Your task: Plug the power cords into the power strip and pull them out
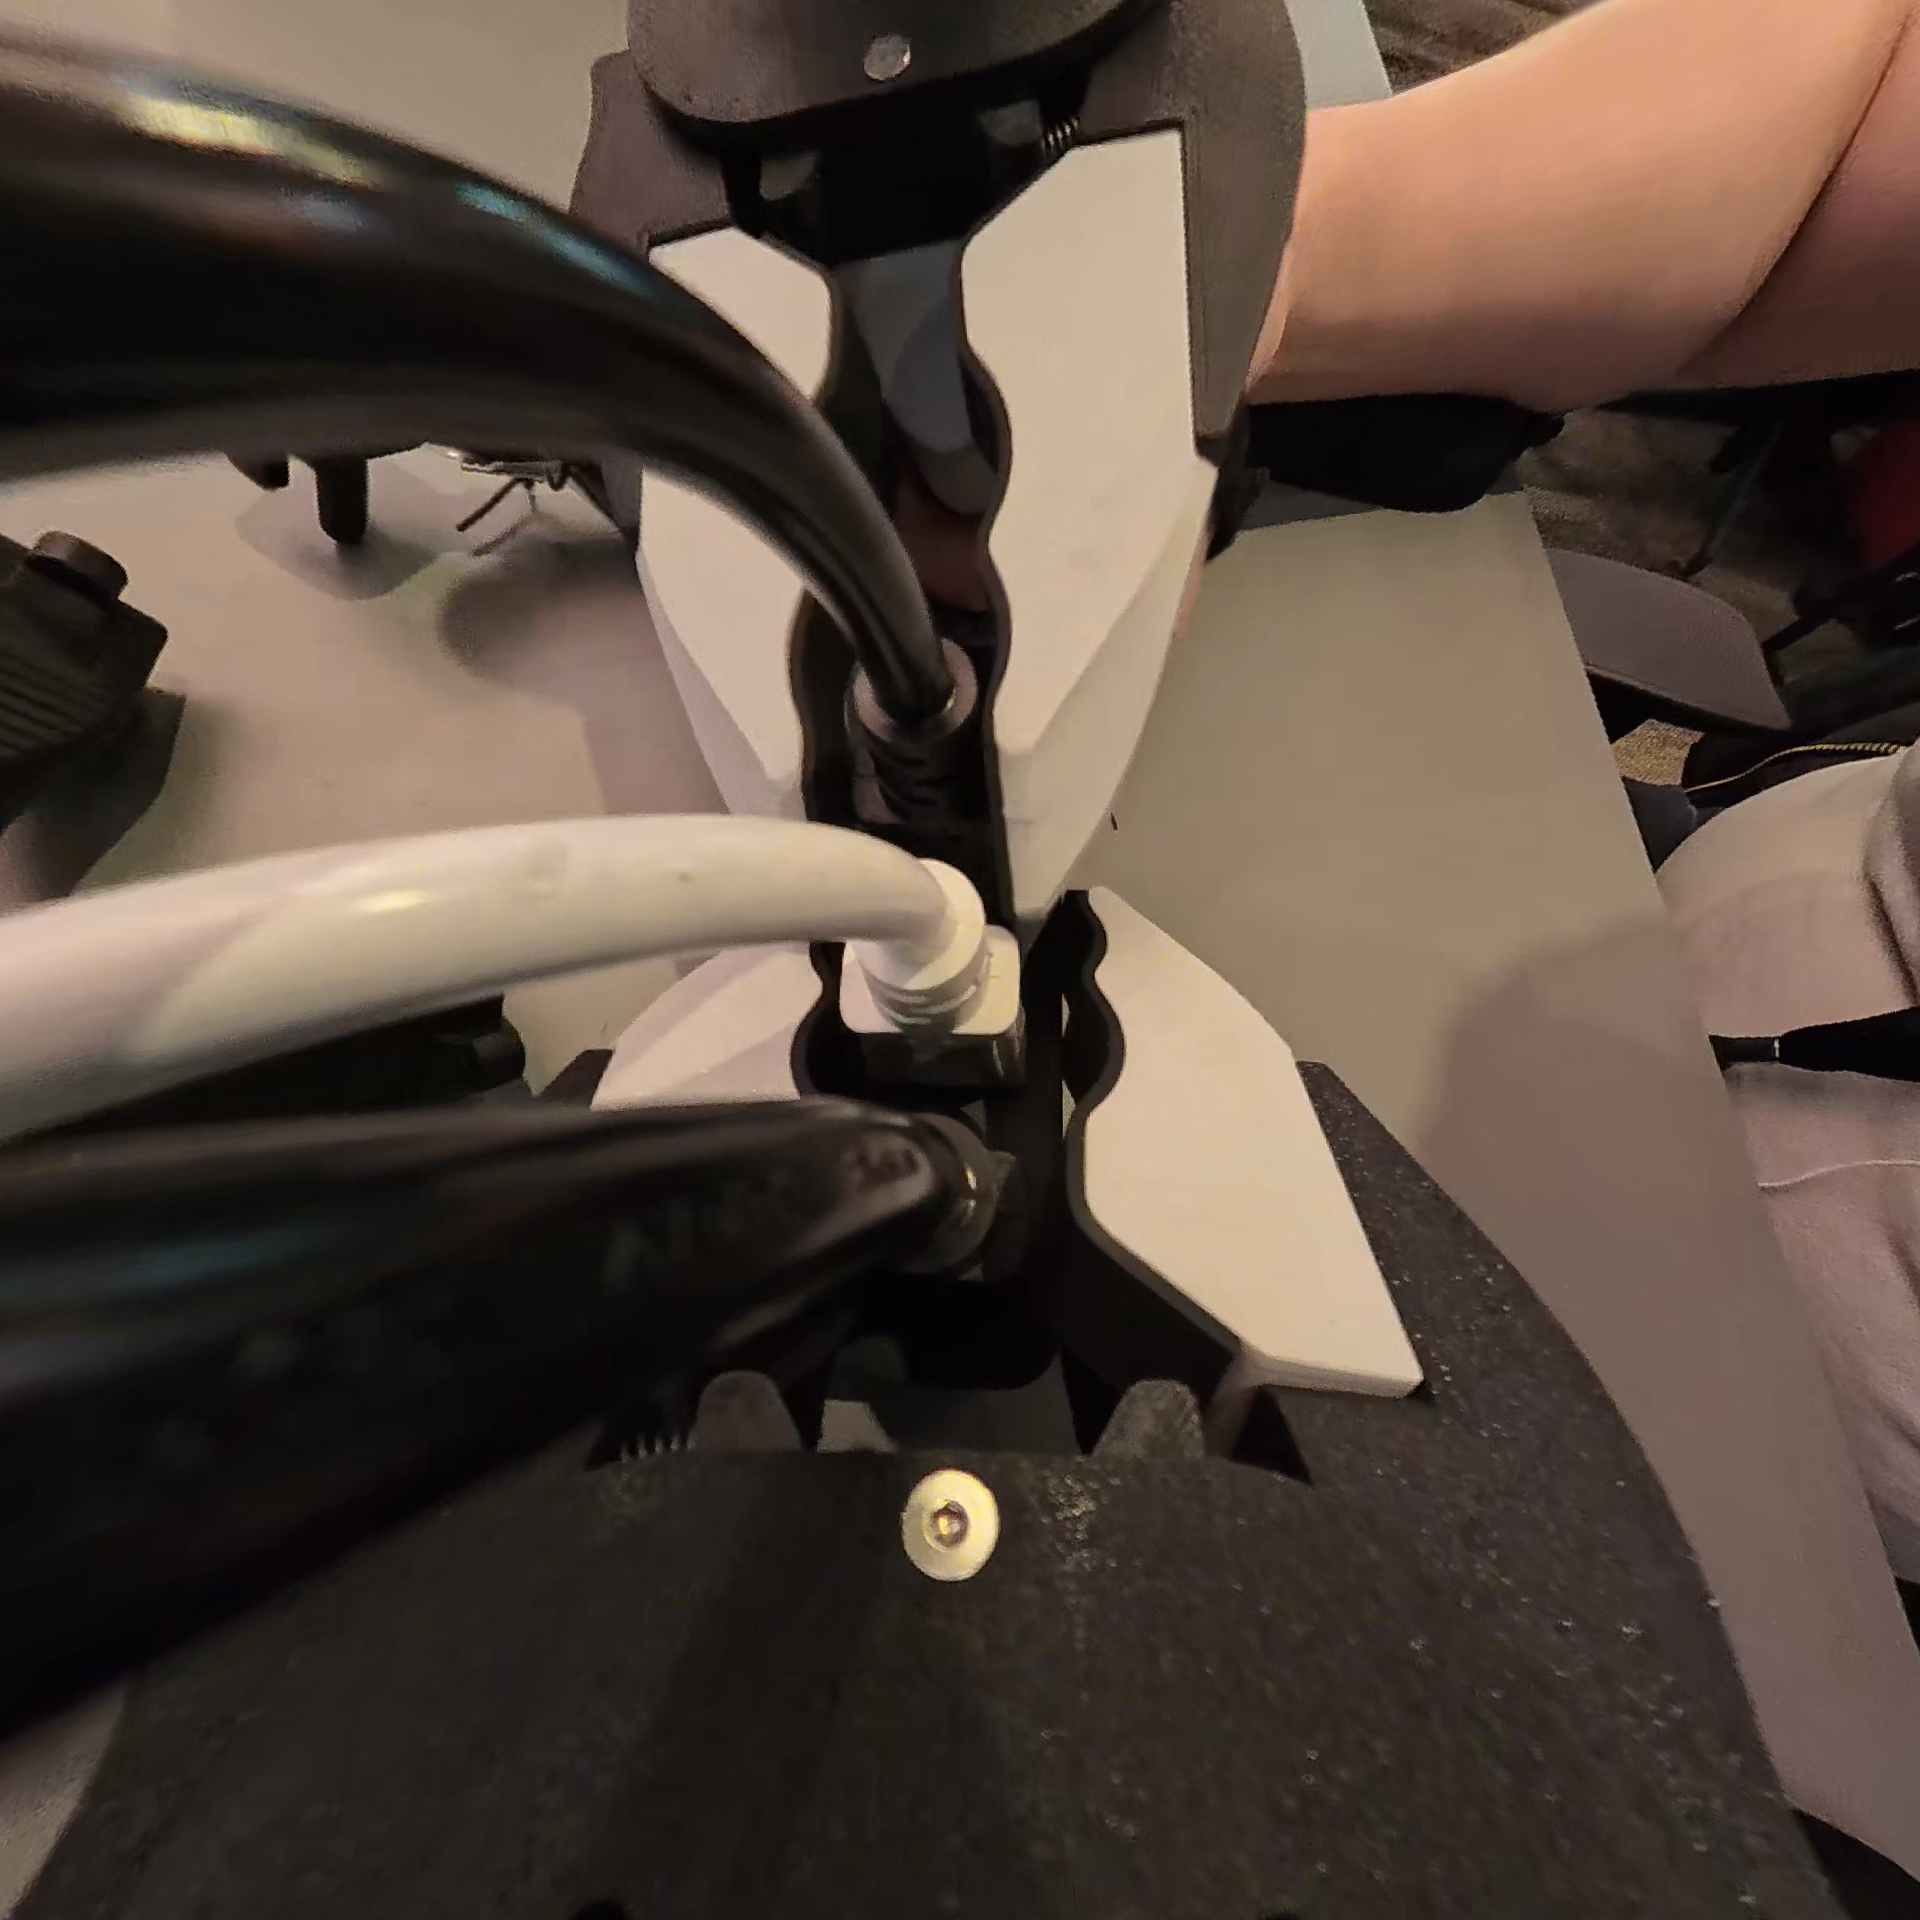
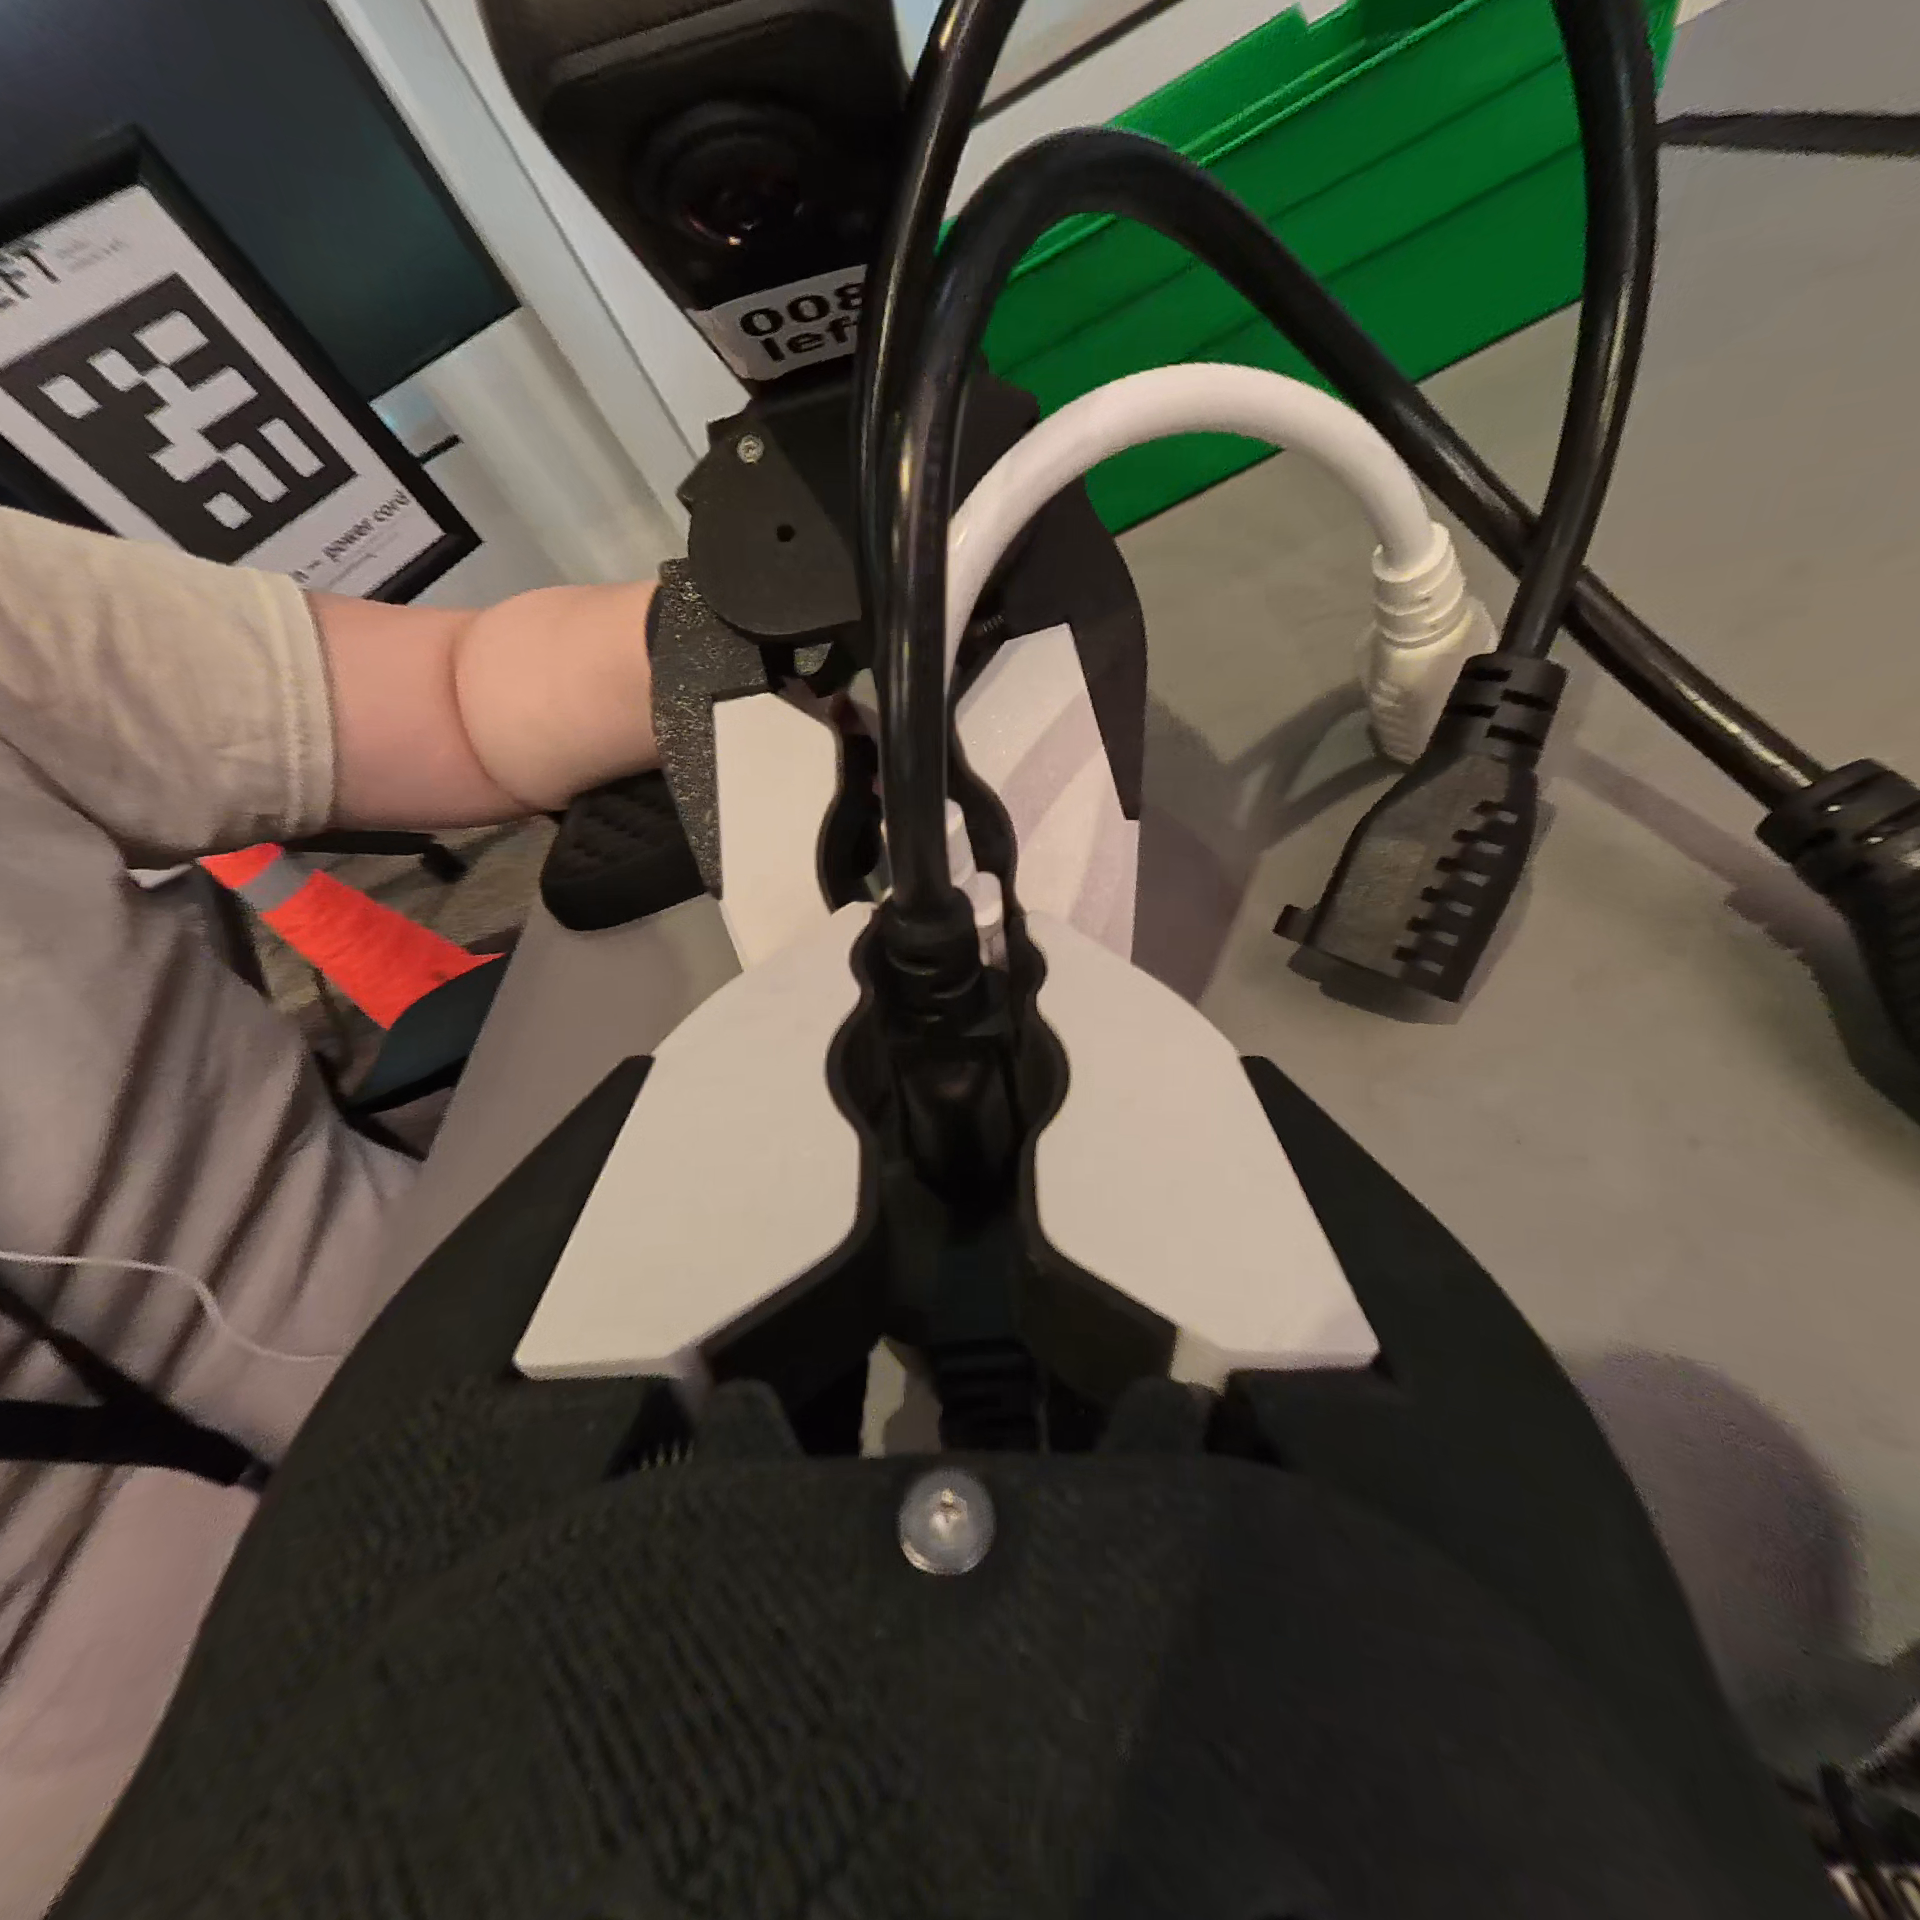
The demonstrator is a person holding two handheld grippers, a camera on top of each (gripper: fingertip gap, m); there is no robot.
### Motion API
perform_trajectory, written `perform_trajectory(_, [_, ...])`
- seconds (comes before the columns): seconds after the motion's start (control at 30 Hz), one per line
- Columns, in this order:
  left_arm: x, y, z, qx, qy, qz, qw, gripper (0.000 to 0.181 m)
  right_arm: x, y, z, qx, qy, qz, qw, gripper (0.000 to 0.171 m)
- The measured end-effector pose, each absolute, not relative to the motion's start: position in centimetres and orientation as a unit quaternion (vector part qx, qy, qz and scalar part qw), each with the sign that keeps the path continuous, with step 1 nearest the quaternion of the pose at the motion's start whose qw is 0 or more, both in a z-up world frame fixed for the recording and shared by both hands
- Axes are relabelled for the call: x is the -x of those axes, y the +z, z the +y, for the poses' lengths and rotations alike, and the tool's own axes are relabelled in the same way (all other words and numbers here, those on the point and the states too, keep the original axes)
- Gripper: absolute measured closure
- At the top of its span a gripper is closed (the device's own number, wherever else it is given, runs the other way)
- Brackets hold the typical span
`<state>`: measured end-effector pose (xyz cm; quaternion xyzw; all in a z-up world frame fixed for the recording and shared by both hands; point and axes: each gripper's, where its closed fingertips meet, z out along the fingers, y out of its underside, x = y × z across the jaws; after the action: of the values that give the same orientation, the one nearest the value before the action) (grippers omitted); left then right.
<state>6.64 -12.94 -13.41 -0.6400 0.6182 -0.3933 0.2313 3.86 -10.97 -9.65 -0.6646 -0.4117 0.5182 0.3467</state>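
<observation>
My two grippers face each other over a row of plugs on the grey table (image 2: 1558, 1195). My right gripper (image 2: 940, 935) is shut on a black plug (image 2: 935, 997), whose black cord (image 2: 894, 520) arches upward. It also shows in the left wrist view (image 1: 904, 821) with that black plug (image 1: 914, 748). My left gripper (image 1: 935, 966) is shut on a white plug (image 1: 935, 987) with a white cord (image 1: 416, 935). A second black cord (image 1: 520, 1226) enters its jaws lower down. The left gripper also shows in the right wrist view (image 2: 914, 873). The power strip is hidden under the fingers.
The cords' far connectors lie on the table to the right: a black one (image 2: 1423, 842), a white one (image 2: 1413, 644) and another black one (image 2: 1860, 831). A green bin (image 2: 1299, 260) stands behind. A person's forearms (image 2: 499, 707) (image 1: 1558, 208) hold the grippers. Spacing between my two grippers at the tips: around 4 cm.
</observation>
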Motion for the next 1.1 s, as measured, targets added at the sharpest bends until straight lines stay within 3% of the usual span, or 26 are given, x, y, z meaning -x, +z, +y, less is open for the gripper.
perform_trajectory(0.17, [-6.5,-13.4,-12.9,0.641,-0.399,0.614,0.229,0.142,-4.8,-9.6,-11.1,0.669,0.532,-0.397,0.336,0.146])
perform_trajectory(0.4, [-6.4,-13.2,-12.8,0.648,-0.413,0.601,0.221,0.142,-4.4,-11.2,-11.3,0.697,0.437,-0.448,0.351,0.144])
perform_trajectory(1.1, [-6.3,-12.9,-12.6,0.651,-0.44,0.581,0.214,0.142,-4.0,-10.3,-10.9,0.692,0.486,-0.402,0.352,0.142])
